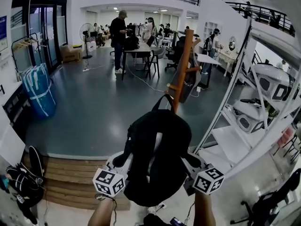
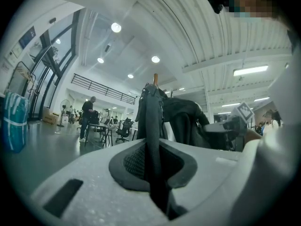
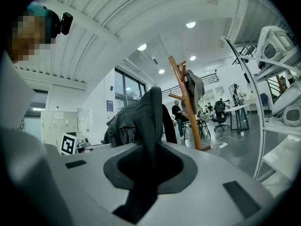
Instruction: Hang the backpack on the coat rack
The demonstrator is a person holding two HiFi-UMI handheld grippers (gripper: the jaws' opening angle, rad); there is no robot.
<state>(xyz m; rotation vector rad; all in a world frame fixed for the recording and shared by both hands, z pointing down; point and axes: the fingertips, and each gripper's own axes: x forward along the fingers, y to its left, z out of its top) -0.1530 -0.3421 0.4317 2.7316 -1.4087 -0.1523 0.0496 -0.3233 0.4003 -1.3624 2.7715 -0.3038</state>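
The backpack (image 1: pixel 157 159) hangs in the air, carried between both grippers. The left gripper (image 2: pixel 153 173) is clamped on one strap (image 2: pixel 151 126), and the right gripper (image 3: pixel 146 173) is clamped on the other strap (image 3: pixel 151 121). The rack (image 1: pixel 184 67) is seen straight ahead, just beyond the top loop (image 1: pixel 163 96), with its pole upright and its pegs slanting upward. Neither hand is judged nearer, so the loop would have to be carried forward and lifted over a peg.

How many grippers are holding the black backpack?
2. The left gripper is shut on a strap at the left side of the backpack. The right gripper is shut on another strap at its right side. None seems hidden.
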